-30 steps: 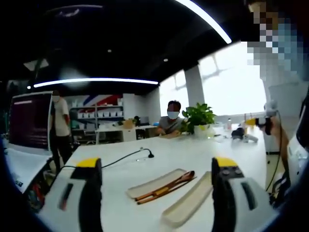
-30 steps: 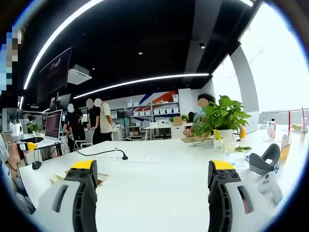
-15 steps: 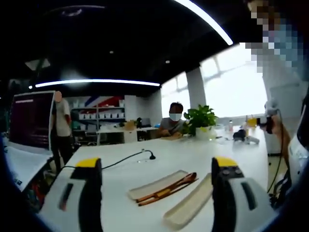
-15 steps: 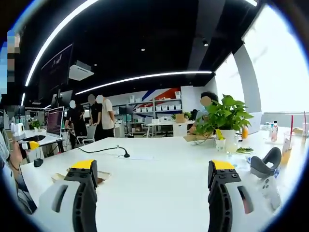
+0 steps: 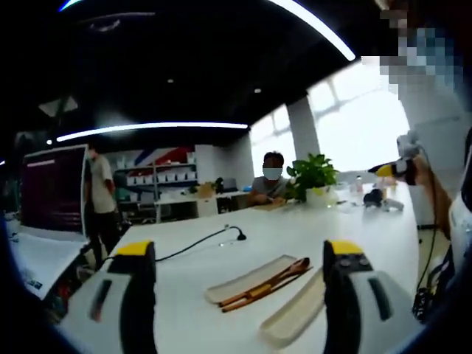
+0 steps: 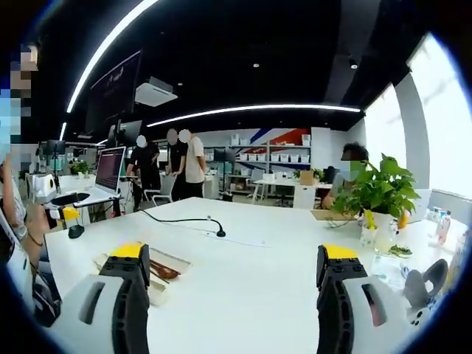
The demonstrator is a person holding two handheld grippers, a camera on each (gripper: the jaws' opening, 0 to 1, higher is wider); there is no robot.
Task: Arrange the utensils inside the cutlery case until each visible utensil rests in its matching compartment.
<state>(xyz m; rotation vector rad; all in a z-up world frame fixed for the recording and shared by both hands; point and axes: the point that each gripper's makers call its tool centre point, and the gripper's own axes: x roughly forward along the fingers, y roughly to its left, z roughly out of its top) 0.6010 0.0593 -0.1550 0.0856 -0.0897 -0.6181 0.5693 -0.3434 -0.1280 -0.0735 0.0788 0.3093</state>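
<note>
White desk [image 5: 295,228], long, matte. Nearest, in the left gripper view: left gripper [image 5: 240,295], yellow-tipped jaws spread wide, nothing between them, held above the desk's near edge. Just beyond it, cutlery case [image 5: 247,269], beige, shallow, open, lying slantwise near the near edge; lid [image 5: 295,318], same beige, beside it and a little apart. Brown utensils [image 5: 267,276], slim, wooden-looking, resting along the far side of the case; their exact compartments cannot be told. In the right gripper view: right gripper [image 6: 232,299], jaws likewise spread and empty, the case [image 6: 164,259] partly hidden behind its left jaw. Mid-desk: black cable [image 6: 184,220], running toward the far edge. Far end: potted plant [image 6: 380,193], green, and a seated person [image 5: 271,177]. Background: standing people [image 6: 184,166], monitor [image 6: 109,168], shelves.
</note>
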